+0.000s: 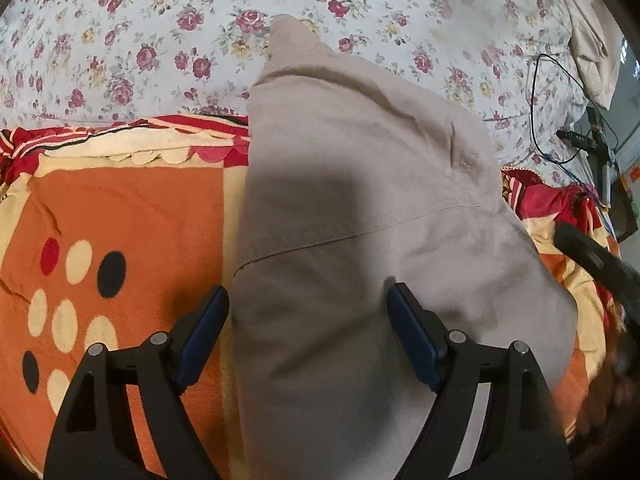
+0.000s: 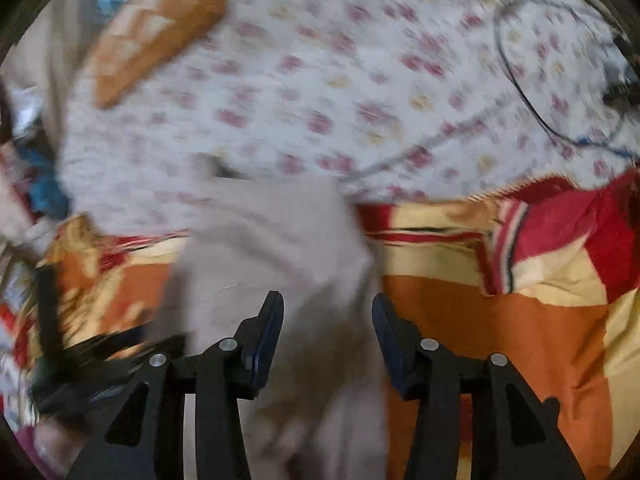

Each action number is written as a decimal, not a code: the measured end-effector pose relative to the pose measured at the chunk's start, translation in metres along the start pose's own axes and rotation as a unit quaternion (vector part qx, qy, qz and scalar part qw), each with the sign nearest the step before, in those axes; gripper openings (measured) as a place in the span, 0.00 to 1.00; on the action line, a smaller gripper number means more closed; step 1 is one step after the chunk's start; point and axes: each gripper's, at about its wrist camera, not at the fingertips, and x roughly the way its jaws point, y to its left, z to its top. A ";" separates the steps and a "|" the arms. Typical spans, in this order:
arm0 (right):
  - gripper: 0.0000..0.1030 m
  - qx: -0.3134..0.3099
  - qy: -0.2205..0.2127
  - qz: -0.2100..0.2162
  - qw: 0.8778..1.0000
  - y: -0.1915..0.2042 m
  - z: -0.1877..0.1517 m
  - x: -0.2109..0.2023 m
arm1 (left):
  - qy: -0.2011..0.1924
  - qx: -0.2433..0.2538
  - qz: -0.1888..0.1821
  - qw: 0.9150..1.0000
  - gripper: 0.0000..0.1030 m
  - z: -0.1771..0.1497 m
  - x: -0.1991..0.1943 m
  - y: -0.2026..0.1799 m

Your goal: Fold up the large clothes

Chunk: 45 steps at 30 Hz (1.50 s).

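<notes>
My left view is sharp and evenly lit, a soft shadow darkening the beige garment; my right view smears with motion blur, edges bowed.

Both wrist views look steeply down along their fingers, close over the bed; the right view is blurred. Both share the beige garment, the orange blanket and the floral sheet beyond
</notes>
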 end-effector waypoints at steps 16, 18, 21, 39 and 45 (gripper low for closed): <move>0.87 -0.035 -0.009 -0.004 0.999 -0.004 -0.034 0.002 | 0.002 -0.042 -0.118 0.992 0.82 -0.007 -0.019 0.036; 0.88 -0.015 0.016 0.033 0.999 -0.019 -0.029 0.020 | 0.033 -0.058 -0.134 0.989 0.82 -0.007 -0.005 0.038; 0.88 0.025 0.056 0.093 0.994 -0.038 -0.021 0.053 | 0.057 -0.099 -0.168 0.979 0.84 -0.006 0.014 0.044; 0.24 0.043 0.050 0.235 0.970 0.044 -0.036 0.004 | 0.042 0.017 -0.189 0.981 0.30 -0.030 -0.097 0.056; 0.49 0.013 0.129 0.182 0.975 0.071 -0.105 0.000 | 0.069 0.034 -0.102 0.992 0.51 -0.102 -0.091 0.075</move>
